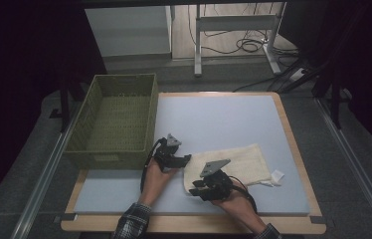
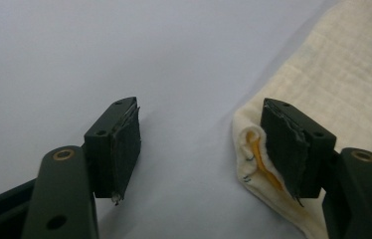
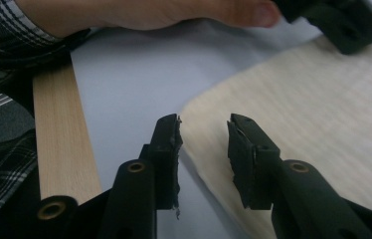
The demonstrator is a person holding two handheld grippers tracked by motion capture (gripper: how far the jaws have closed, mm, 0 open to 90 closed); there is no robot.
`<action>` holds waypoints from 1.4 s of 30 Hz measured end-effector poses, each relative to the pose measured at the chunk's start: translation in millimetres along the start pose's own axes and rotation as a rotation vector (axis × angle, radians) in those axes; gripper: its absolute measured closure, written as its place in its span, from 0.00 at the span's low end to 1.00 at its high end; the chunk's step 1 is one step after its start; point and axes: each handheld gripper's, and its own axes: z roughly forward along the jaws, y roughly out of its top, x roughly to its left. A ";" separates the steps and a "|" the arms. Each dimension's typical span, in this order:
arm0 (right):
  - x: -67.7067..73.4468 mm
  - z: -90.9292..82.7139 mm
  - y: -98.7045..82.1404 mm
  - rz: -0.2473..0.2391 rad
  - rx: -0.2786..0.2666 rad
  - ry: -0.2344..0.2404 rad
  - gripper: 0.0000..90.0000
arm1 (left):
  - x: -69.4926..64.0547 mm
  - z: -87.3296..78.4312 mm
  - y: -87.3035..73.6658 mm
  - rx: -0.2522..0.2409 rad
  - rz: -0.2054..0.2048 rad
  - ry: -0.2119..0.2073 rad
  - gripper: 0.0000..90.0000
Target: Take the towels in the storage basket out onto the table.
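One cream, loosely woven cloth (image 1: 229,162) lies folded flat; beside it, a ribbed wicker basket (image 1: 94,107).

A basket (image 1: 117,122) sits at the table's (image 1: 233,119) left edge, overhanging it. A cloth (image 1: 236,162) lies near the front edge, right of the basket, between both grippers.

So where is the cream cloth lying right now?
In the high view the cream cloth lies flat on the near right part of the blue-grey mat, just right of the green woven basket, with the left gripper and right gripper at its left edge.
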 end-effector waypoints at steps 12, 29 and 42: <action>17.8 21.8 7.4 -0.120 0.057 -0.130 0.82 | -0.6 0.2 0.0 -0.002 -0.004 0.000 0.37; 7.1 16.1 11.3 -0.020 -0.008 -0.011 0.95 | -14.4 -15.0 -1.4 0.015 0.010 0.061 0.96; 5.1 -19.0 5.8 -0.008 -0.073 -0.042 0.94 | -24.8 -26.0 21.7 -0.105 0.063 -0.004 0.96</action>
